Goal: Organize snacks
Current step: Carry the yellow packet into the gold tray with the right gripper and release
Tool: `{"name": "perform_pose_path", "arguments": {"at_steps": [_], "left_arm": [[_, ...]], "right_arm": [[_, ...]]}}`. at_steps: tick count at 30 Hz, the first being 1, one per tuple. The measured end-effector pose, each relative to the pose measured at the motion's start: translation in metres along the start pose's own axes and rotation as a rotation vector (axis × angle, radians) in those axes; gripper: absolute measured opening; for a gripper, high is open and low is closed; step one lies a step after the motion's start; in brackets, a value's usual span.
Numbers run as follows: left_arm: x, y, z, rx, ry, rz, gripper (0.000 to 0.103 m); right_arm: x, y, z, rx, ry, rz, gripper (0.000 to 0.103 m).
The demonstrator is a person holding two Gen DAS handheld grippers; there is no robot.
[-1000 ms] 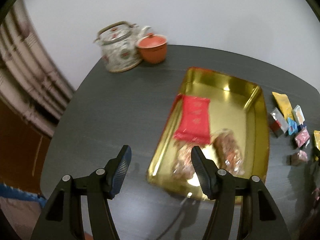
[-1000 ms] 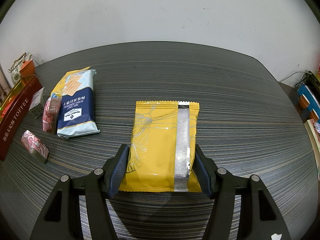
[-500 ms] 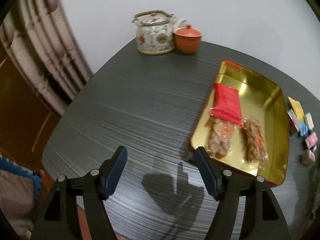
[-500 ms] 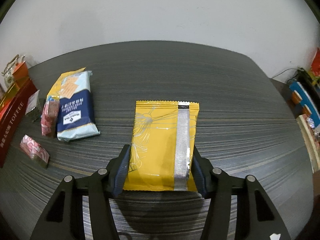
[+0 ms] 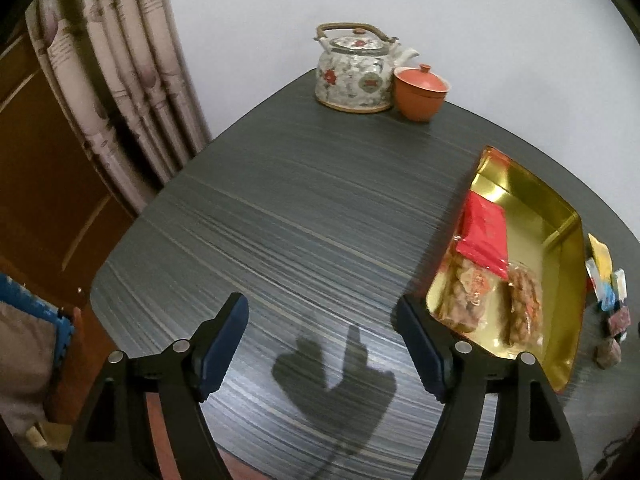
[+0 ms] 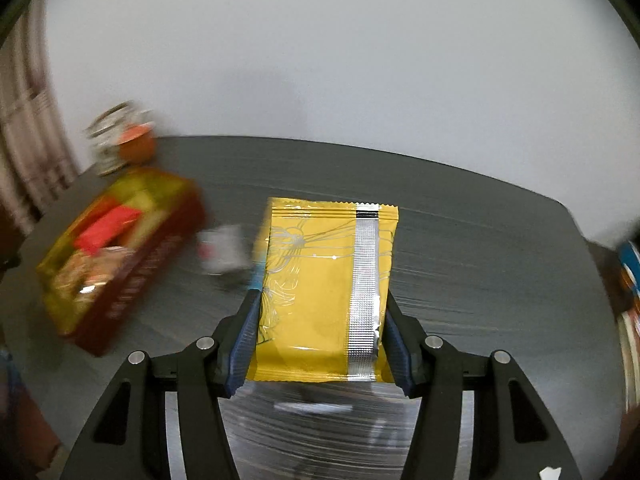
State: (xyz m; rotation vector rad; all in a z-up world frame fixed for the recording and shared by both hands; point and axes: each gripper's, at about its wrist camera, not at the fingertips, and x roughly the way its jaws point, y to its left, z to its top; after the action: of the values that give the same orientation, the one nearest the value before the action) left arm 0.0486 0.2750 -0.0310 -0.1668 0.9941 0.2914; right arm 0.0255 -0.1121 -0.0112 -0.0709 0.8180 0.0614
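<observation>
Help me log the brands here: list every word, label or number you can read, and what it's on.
Nothing reads clearly.
tin's red side: lettering, too blurred to read.
red packet: faint print, unreadable.
clear snack bags: red marks, too blurred.
yellow packet: line drawing and silver seam only, no words.
teapot: round emblem, too small.

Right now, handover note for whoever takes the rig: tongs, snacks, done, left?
Right tongs: shut on the yellow packet, which is lifted off the table.
Left tongs: empty, jaws opening over bare table beside the gold tray.
In the tray: one red packet and two clear bags of brown snacks.
Small wrapped snacks lie on the table just beyond the tray's far side.
Done: three items trayed, yellow packet picked up.
Left: probably set the yellow packet in the tray, then collect the small loose ones.
</observation>
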Motion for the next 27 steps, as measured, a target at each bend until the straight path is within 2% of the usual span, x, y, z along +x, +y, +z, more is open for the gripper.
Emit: {"name": "perform_pose_path", "arguments": {"at_steps": [5, 11, 17, 27], "left_arm": [[0.001, 0.01, 0.003, -0.036, 0.001, 0.013, 0.077], [0.005, 0.019, 0.004, -0.073, 0.018, 0.021, 0.077], [0.006, 0.025, 0.004, -0.099, 0.023, 0.027, 0.077], [0.009, 0.035, 0.005, -0.145, 0.039, 0.041, 0.077]], "right_arm": [[0.008, 0.07, 0.012, -0.097, 0.009, 0.12, 0.052], [0.015, 0.137, 0.018, -0.219, 0.02, 0.194, 0.053], [0.026, 0.173, 0.017, -0.287, 0.041, 0.211, 0.053], [0.05, 0.201, 0.016, -0.329, 0.087, 0.217, 0.053]]}}
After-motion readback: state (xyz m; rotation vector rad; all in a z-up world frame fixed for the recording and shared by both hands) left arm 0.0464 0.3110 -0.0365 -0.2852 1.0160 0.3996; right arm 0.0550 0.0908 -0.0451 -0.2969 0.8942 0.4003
